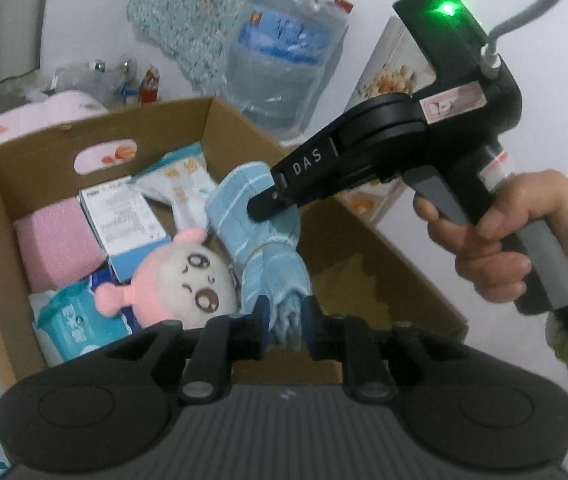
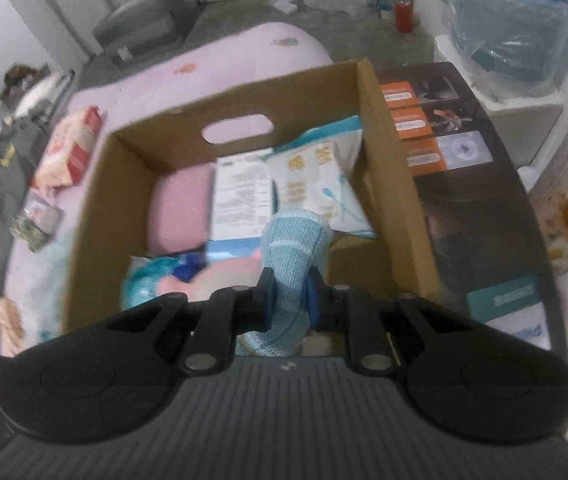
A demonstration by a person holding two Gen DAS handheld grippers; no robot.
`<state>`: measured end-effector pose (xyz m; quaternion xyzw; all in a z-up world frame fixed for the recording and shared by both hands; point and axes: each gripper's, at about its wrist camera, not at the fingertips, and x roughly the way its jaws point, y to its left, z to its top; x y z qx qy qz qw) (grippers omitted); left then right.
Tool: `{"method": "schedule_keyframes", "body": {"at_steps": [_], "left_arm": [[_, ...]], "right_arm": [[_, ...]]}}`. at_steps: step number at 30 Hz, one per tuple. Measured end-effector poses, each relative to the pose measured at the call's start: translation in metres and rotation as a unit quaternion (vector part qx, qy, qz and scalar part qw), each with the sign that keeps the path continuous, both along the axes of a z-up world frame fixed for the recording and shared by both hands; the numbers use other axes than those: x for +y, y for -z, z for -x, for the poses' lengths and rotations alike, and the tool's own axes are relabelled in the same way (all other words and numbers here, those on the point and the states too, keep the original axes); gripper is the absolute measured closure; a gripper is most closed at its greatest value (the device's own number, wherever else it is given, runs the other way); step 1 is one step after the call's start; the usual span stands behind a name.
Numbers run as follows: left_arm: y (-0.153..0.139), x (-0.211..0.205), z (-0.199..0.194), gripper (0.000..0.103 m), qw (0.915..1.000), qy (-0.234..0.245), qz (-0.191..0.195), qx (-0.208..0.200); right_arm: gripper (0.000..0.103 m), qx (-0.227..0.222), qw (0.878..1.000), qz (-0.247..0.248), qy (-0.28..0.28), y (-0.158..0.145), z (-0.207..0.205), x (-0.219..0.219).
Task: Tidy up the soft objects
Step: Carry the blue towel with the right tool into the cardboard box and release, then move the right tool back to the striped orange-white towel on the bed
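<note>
A rolled light-blue towel (image 1: 272,264) hangs over the open cardboard box (image 1: 96,124), held at both ends. My left gripper (image 1: 288,316) is shut on its lower end. My right gripper (image 1: 262,208), held in a person's hand (image 1: 504,240), pinches the upper end. In the right wrist view my right gripper (image 2: 290,292) clamps the towel (image 2: 292,236) above the box (image 2: 384,152). Inside the box lie a pink-and-white plush doll (image 1: 192,276), a pink pack (image 1: 56,240), a white-and-blue carton (image 1: 124,216), a wipes pack (image 1: 76,320) and a pale pouch (image 1: 180,184).
The box stands by pink bedding (image 2: 204,52), on which lies a red-and-white pack (image 2: 72,148). A dark printed carton (image 2: 464,160) lies flat to the box's right. A plastic-wrapped water jug (image 1: 284,64) and a red bottle (image 2: 404,12) stand behind. The box's right half shows bare floor (image 1: 364,276).
</note>
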<state>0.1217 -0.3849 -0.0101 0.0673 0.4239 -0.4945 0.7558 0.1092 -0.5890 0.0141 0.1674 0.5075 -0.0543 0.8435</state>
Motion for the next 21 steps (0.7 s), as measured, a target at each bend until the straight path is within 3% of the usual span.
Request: {"method": "schedule_keyframes", "body": {"at_steps": [7,15,21], "left_arm": [[0.001,0.010,-0.002,0.082,0.9999,-0.009,-0.012,-0.002],[-0.016,0.030,0.007,0.069,0.9995,-0.021,-0.010,-0.024],[-0.034,0.057,0.012,0.059,0.9987,-0.035,0.005,-0.037]], "right_arm": [[0.083,0.025,0.996,0.071,-0.051,0.016,-0.019,0.015],[0.070,-0.001,0.982,0.176,-0.063,-0.006,-0.013,0.035],[0.070,-0.032,0.984,0.175,-0.033,-0.030,0.007,0.034]]}}
